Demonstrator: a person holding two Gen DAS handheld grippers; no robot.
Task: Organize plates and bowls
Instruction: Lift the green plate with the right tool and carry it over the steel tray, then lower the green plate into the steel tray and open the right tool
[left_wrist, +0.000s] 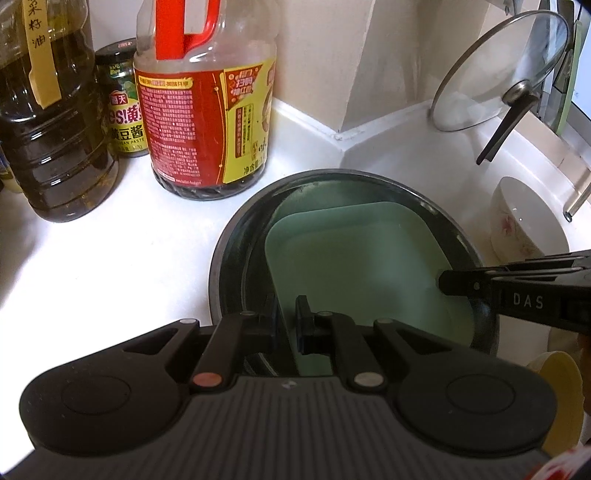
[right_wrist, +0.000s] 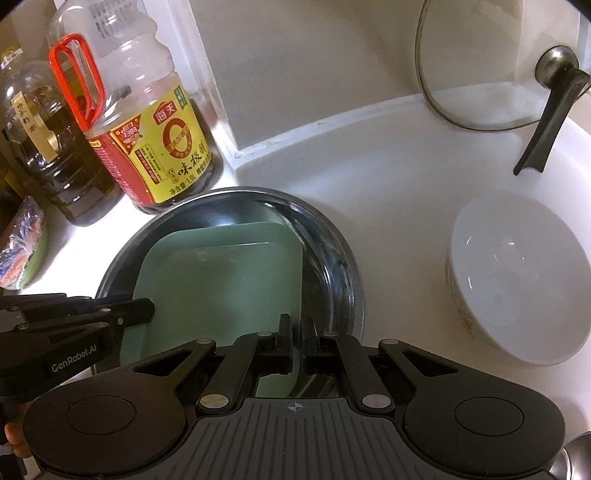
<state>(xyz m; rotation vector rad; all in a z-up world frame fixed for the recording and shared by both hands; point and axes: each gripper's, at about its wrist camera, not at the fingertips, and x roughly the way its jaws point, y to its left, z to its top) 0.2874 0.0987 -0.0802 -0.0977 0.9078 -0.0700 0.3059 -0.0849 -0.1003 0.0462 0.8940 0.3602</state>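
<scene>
On the white tabletop, from left to right: a clear plastic jug of dark oil with a handwritten yellow label, a small green-labelled jar of bean paste behind it, and a big clear soy sauce bottle with a red handle and red-and-yellow label.

Just in front of the bottle sits a round stainless-steel basin, and inside it lies the pale green rectangular plate with rounded corners. The plate lies tilted in the basin, its long axis running from my near side toward the far wall, its hollow face up.

My left gripper is pinched shut on the plate's near left edge, one finger on either side of the rim. My right gripper is likewise clamped on the plate's near right edge, beside the basin wall; from the left wrist camera it reaches in from the right across the basin rim.

Farther right, a glass pot lid with a metal knob and dark handle leans upright against the wall at the back. In front of it, apart from the basin, stands a white ceramic bowl with a faint floral print, open side up in the right wrist view.
</scene>
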